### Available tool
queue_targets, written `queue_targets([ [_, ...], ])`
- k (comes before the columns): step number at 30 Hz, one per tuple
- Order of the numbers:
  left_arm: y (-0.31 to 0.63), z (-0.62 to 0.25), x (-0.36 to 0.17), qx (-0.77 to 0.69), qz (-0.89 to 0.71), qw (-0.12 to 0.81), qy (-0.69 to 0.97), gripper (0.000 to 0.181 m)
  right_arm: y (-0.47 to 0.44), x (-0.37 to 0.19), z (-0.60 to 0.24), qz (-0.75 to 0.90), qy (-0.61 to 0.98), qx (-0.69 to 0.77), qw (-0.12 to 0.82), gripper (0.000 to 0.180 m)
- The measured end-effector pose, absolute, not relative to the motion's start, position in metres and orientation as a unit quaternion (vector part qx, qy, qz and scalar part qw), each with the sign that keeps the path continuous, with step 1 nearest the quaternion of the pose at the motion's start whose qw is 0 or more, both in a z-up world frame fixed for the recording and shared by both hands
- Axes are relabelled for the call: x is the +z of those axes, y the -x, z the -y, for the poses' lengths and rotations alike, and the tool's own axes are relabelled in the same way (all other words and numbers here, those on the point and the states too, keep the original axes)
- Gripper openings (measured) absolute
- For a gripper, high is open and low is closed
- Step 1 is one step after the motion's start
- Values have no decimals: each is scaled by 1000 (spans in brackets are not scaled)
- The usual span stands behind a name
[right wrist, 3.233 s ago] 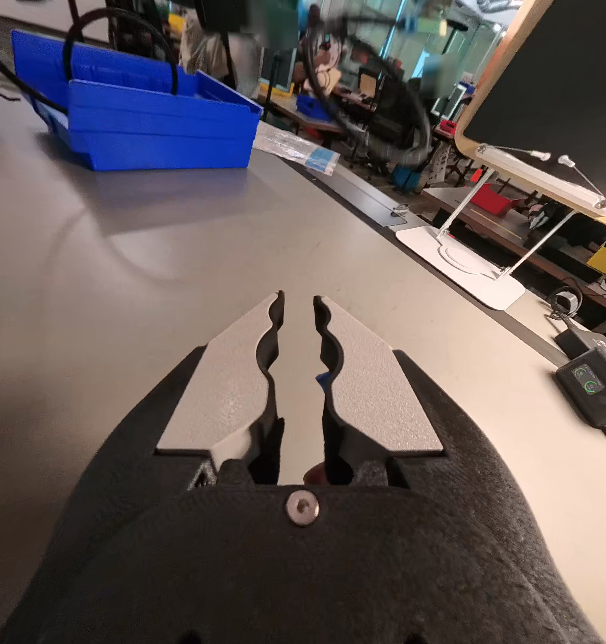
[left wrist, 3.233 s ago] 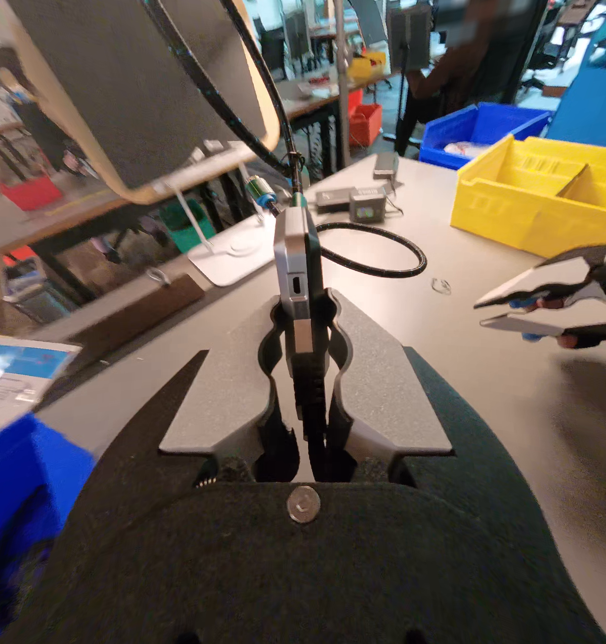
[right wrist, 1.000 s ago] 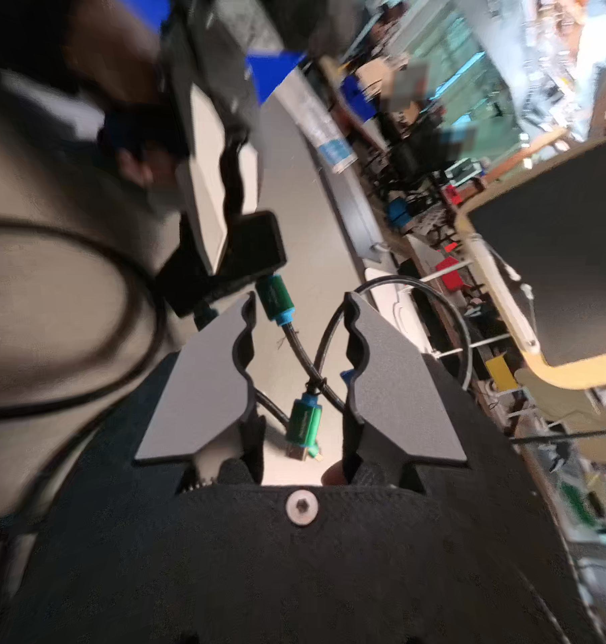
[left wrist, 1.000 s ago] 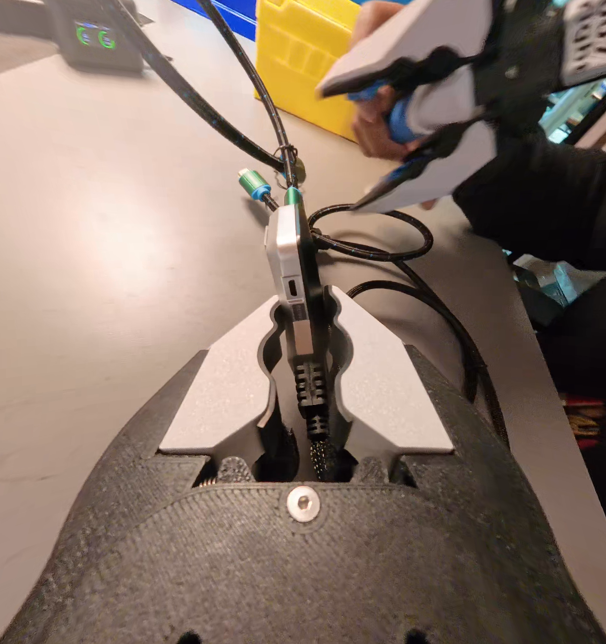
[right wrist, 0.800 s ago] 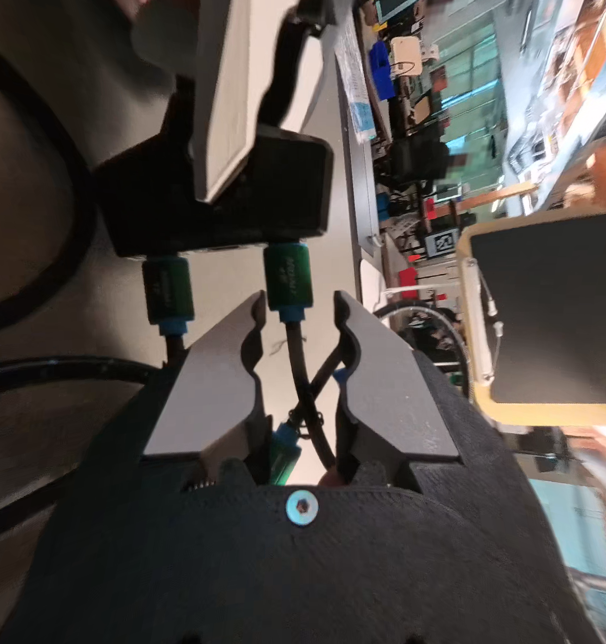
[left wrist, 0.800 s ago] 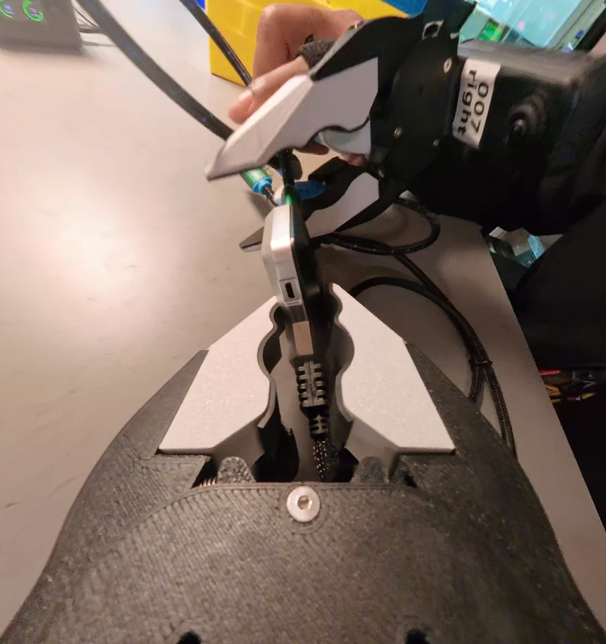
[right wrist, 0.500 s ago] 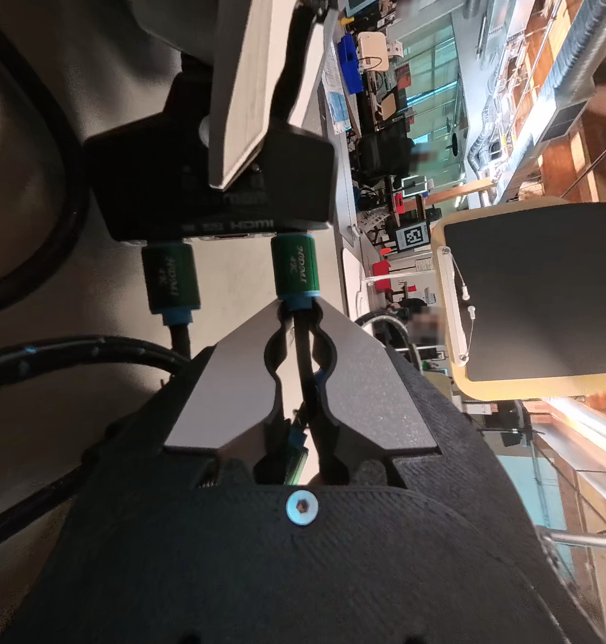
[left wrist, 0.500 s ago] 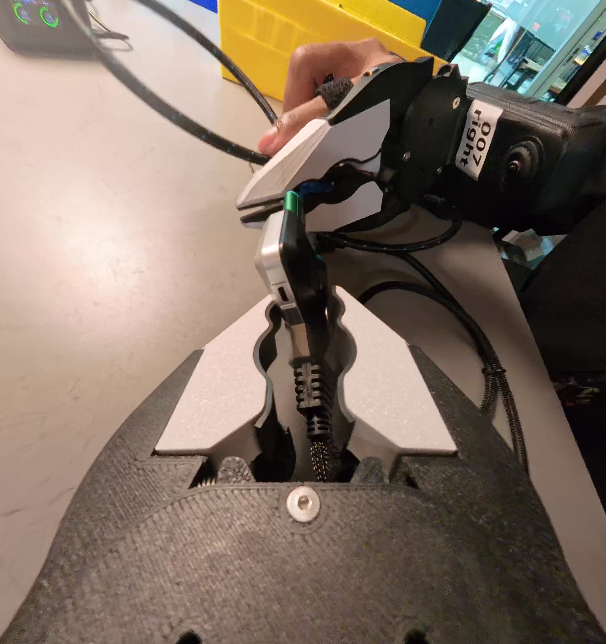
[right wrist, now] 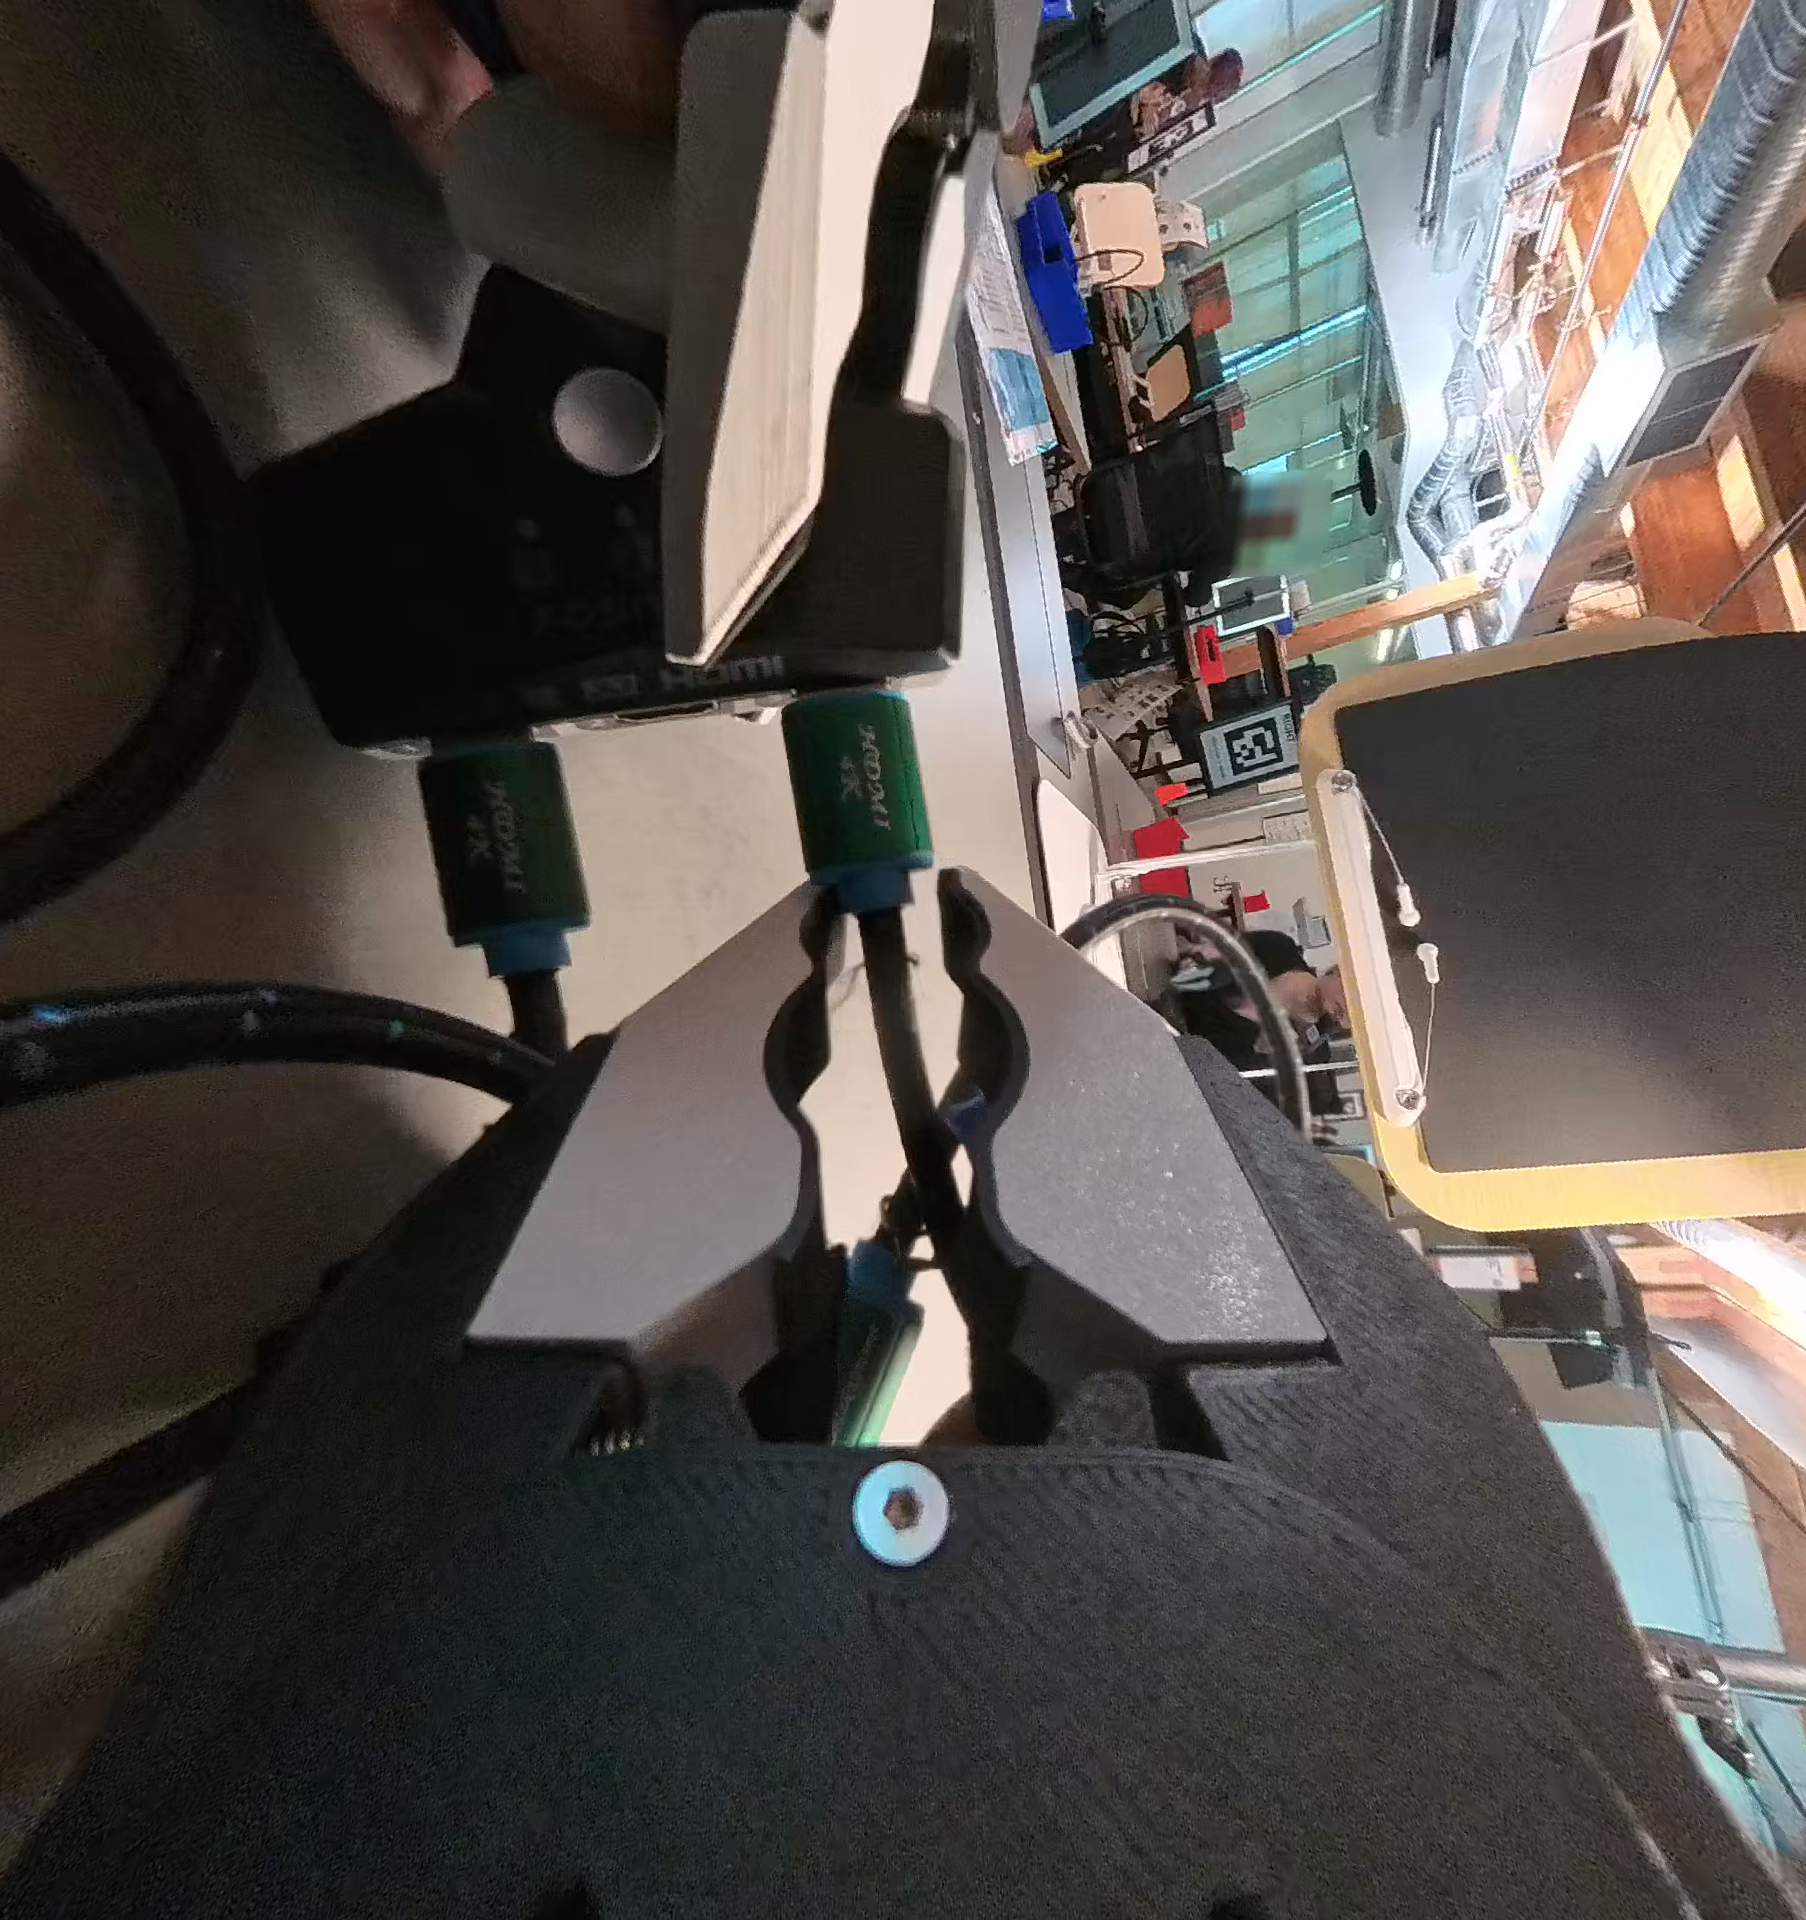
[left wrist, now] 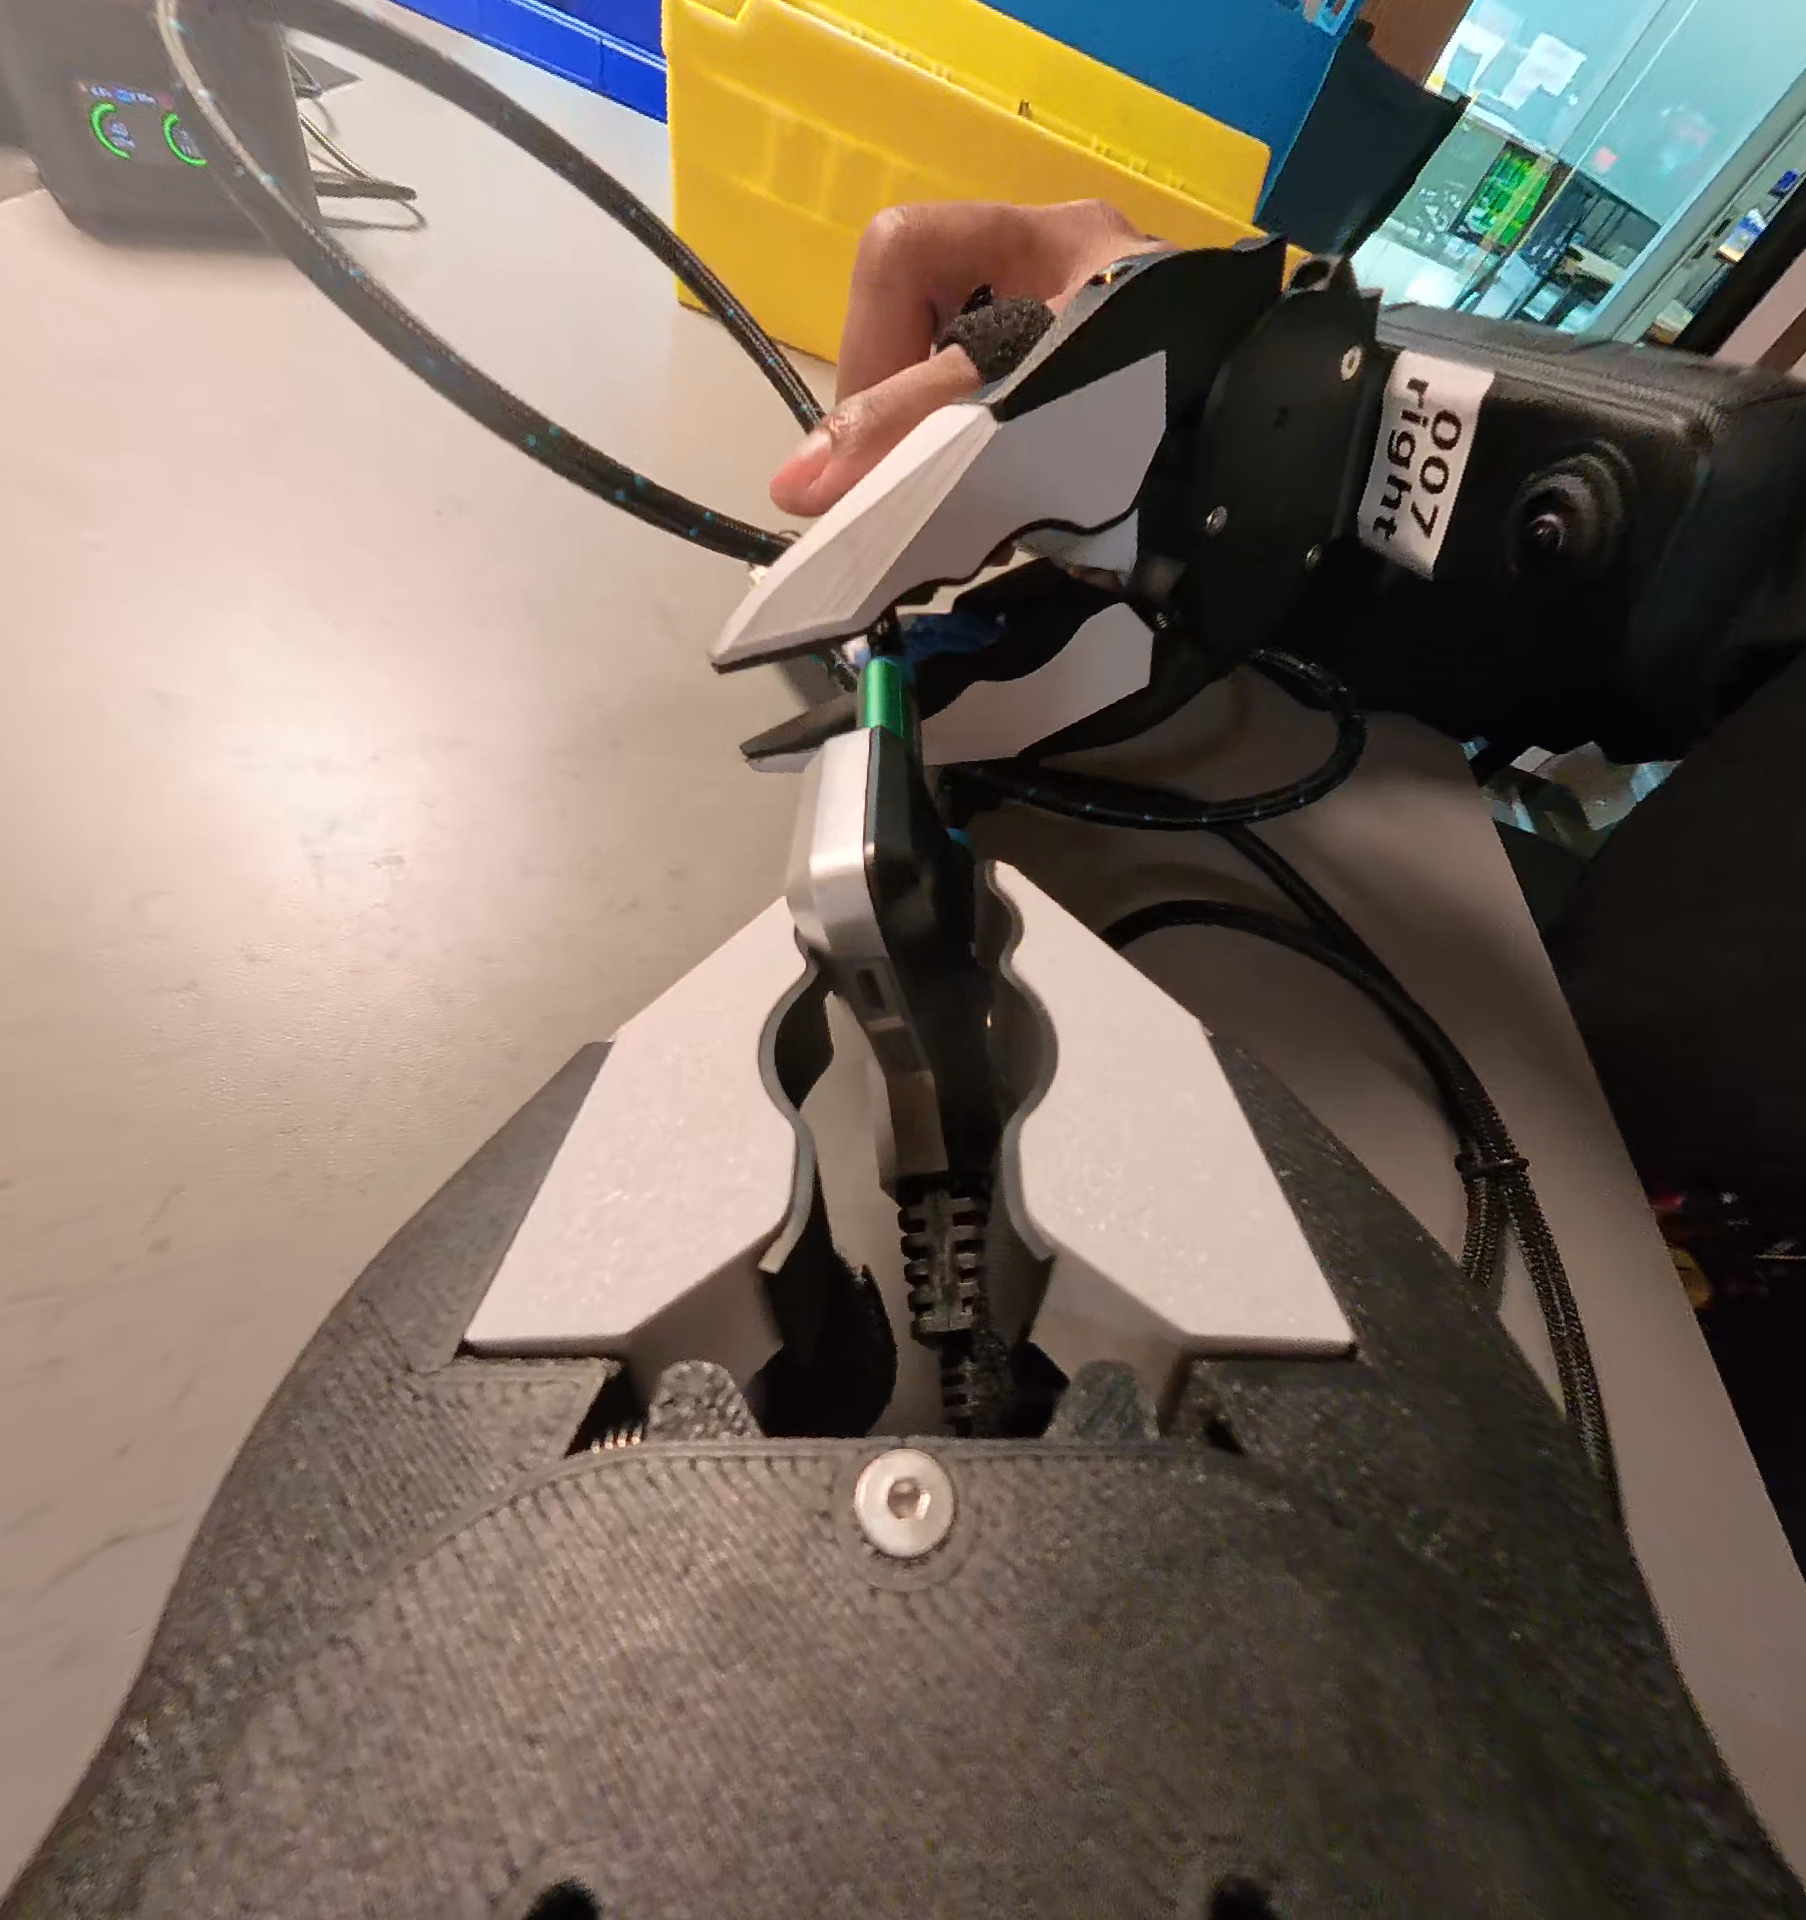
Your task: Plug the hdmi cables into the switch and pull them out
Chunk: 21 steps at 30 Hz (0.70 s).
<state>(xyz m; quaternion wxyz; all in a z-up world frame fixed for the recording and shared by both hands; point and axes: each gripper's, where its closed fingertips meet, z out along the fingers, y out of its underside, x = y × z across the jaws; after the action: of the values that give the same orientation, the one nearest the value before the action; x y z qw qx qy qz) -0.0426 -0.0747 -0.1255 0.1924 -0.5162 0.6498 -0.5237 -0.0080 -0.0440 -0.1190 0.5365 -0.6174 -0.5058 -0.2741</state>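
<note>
My left gripper [left wrist: 894,914] is shut on the switch [left wrist: 837,831], a small grey and black box held on edge above the table, with its own ribbed cable running back between the jaws. The right wrist view shows the switch [right wrist: 442,540] with two green HDMI plugs in its ports, one on the left [right wrist: 504,842] and one on the right [right wrist: 857,790]. My right gripper [right wrist: 878,894] is closed around the black cable just behind the right plug. A third green plug [right wrist: 878,1361] lies loose deep between its jaws. The right gripper also shows in the left wrist view [left wrist: 738,707].
A yellow bin [left wrist: 930,156] and a blue bin [left wrist: 566,31] stand at the back. A black device with green dials [left wrist: 120,125] sits far left. A thick braided cable [left wrist: 463,343] crosses the table. The table edge [left wrist: 1564,1091] runs close on the right. A black panel with a wooden rim [right wrist: 1605,883] stands beyond. My hands' fingertips stand some 5 centimetres from each other.
The right gripper came in from the side to the switch, straddled the right plug's cable and closed on it. The left gripper turned and tilted the switch while holding it.
</note>
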Motion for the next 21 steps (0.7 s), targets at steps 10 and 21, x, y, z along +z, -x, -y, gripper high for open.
queue_targets([
  [10,37,76,-125,-505,-658,227,511,25,4,-117,48,537,578,-333,517,13],
  [21,33,77,-123,-458,-681,285,495,27,0,-112,50,545,565,-360,505,11],
])
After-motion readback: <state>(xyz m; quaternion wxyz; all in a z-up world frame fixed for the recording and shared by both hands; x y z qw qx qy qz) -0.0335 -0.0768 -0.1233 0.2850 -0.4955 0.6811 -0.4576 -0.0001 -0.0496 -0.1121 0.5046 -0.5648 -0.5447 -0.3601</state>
